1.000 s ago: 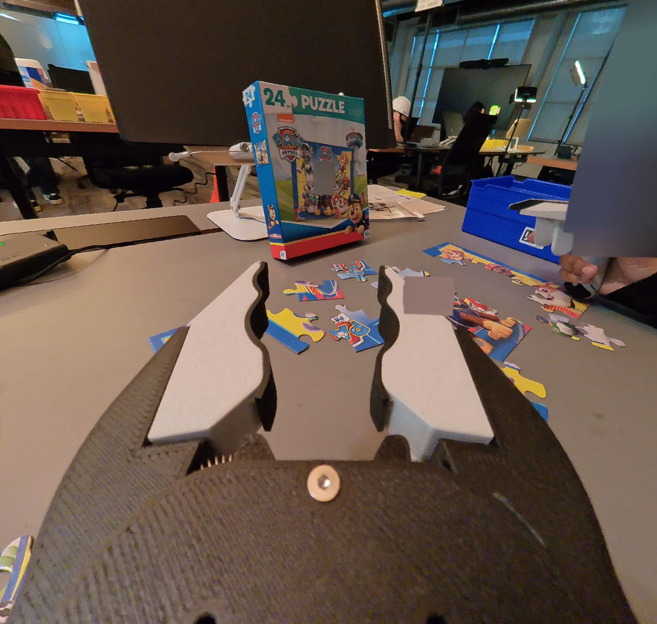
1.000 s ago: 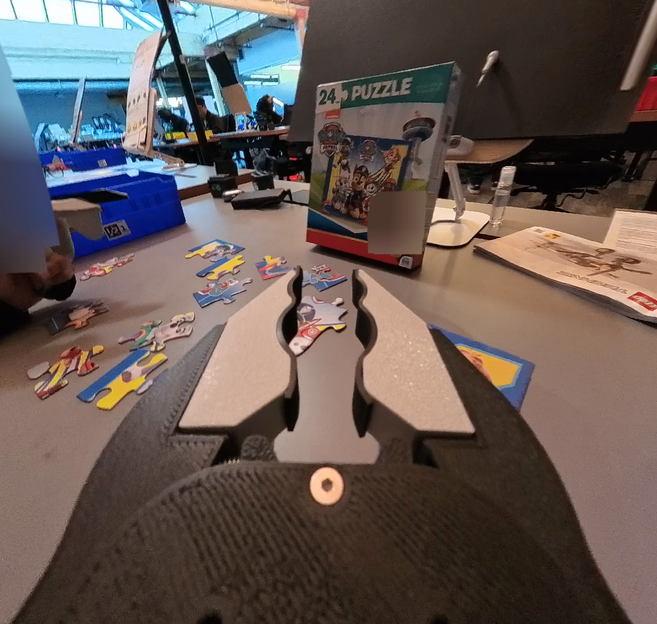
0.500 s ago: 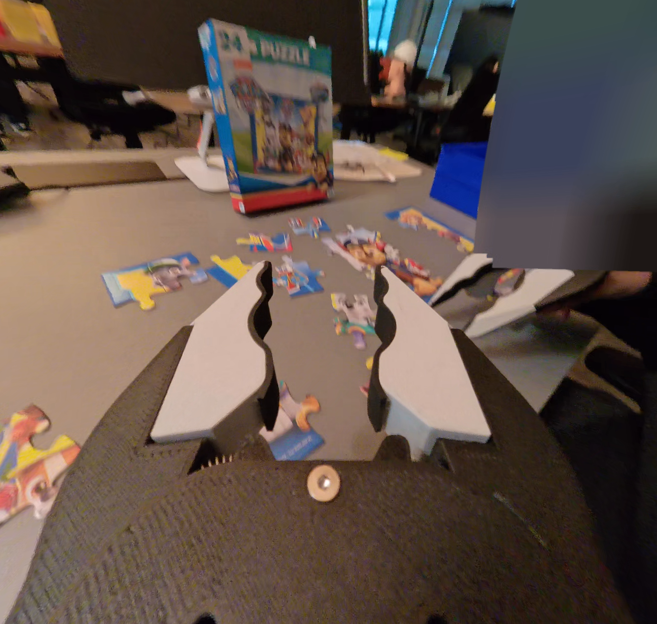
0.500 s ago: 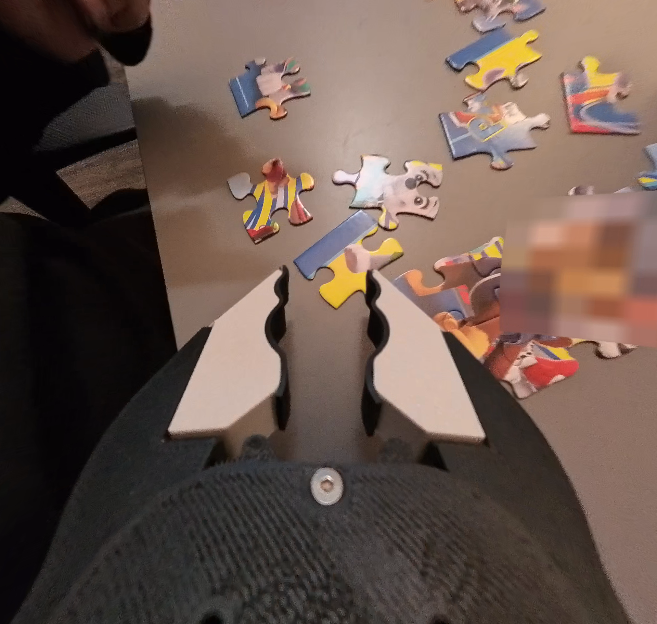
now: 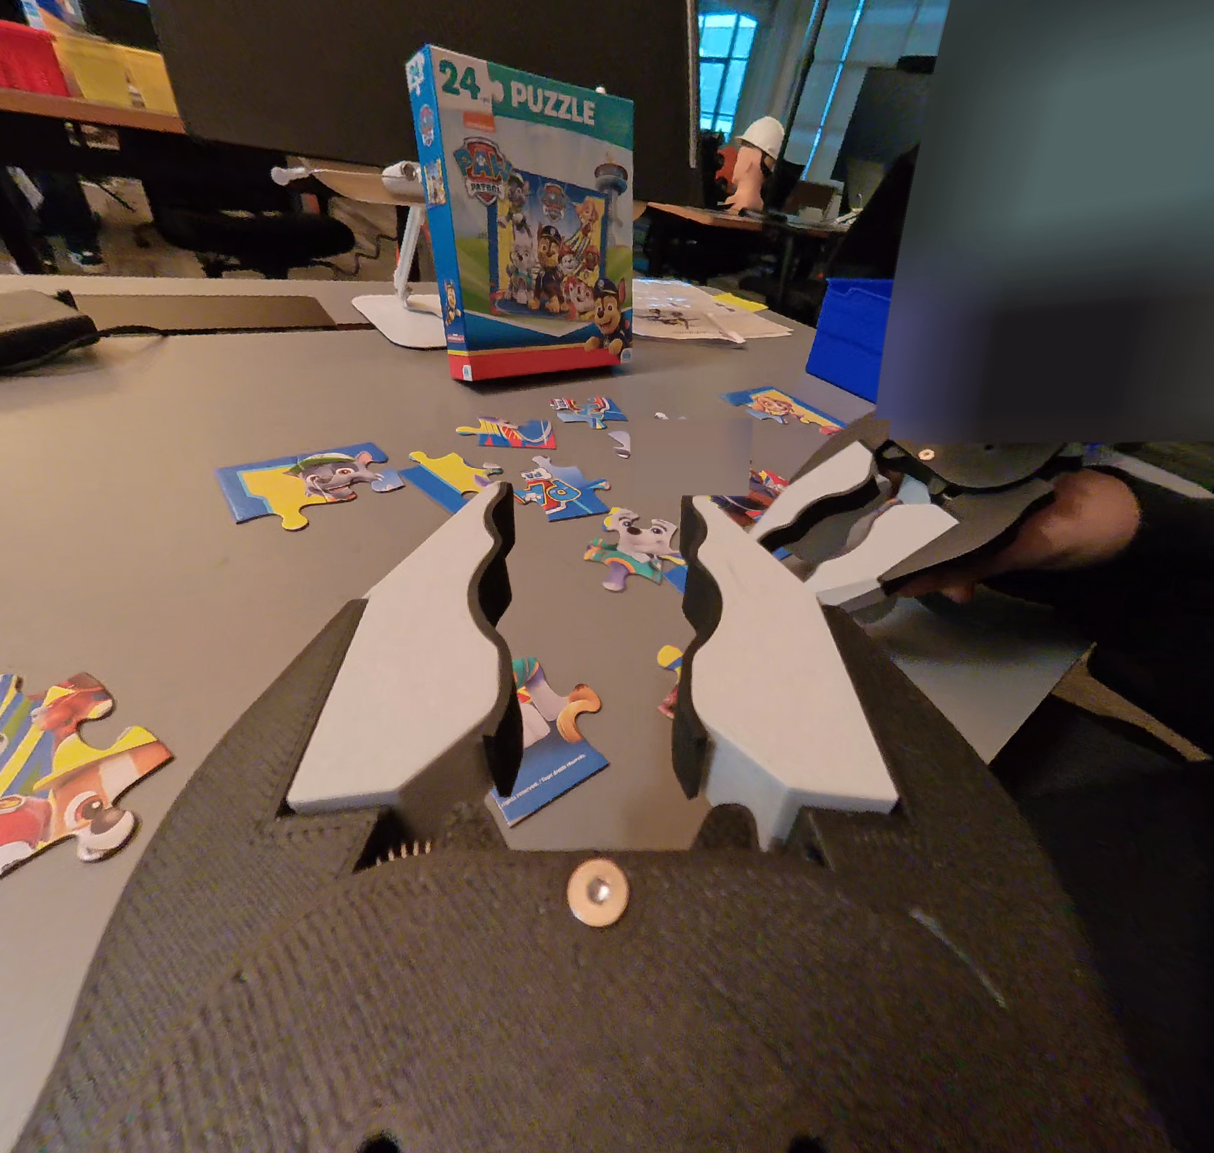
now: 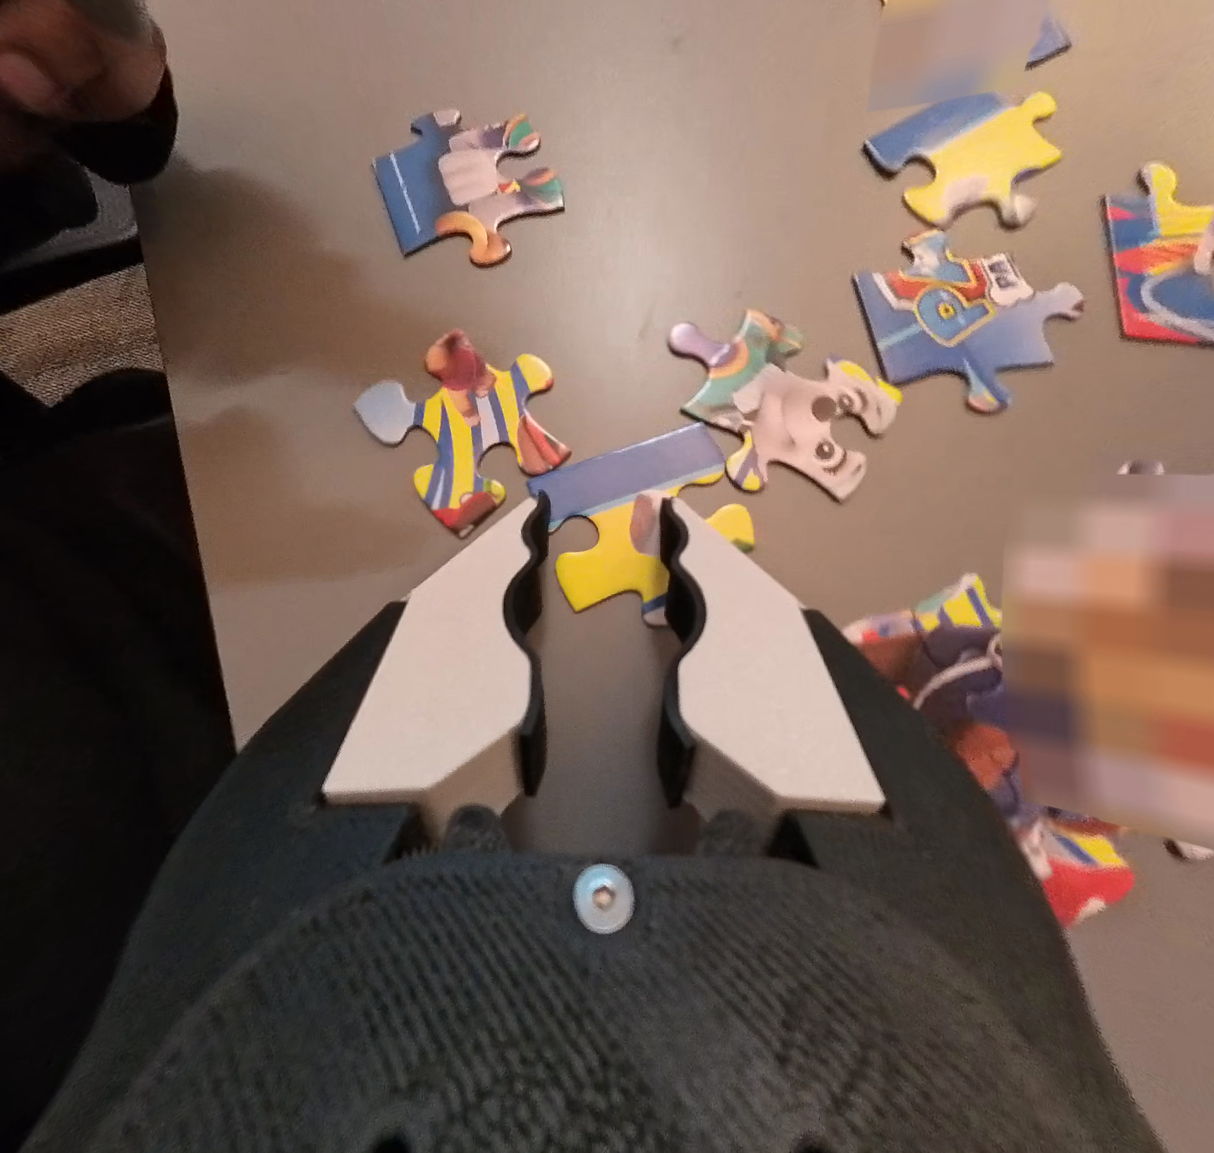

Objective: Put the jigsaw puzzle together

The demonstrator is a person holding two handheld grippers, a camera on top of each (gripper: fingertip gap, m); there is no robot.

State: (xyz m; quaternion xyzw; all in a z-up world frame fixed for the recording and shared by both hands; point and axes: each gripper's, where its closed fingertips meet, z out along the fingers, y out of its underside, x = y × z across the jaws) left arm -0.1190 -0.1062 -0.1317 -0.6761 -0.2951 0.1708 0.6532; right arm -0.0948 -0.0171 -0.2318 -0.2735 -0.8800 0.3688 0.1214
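**Both grippers apart over loose puzzle pieces**

Nearest the right gripper (image 6: 601,510), a blue-and-yellow piece (image 6: 630,530) lies flat on the grey table (image 6: 657,136), seen between fingers that stand apart. Whether the pads touch it cannot be told; it looks to be resting on the table, not clamped. A thin flat piece gives the pads little edge to catch, so they could slide over it or push it into the striped piece (image 6: 460,425) and the white-dog piece (image 6: 788,405) just beside it.

The left gripper (image 5: 594,517) hangs open and empty above the table, with a blue-edged piece (image 5: 558,747) beneath its fingers. Both grippers are close together, so they could knock each other.

Farther off lie more pieces, then the upright puzzle box (image 5: 525,214); a low sweep could tip it.
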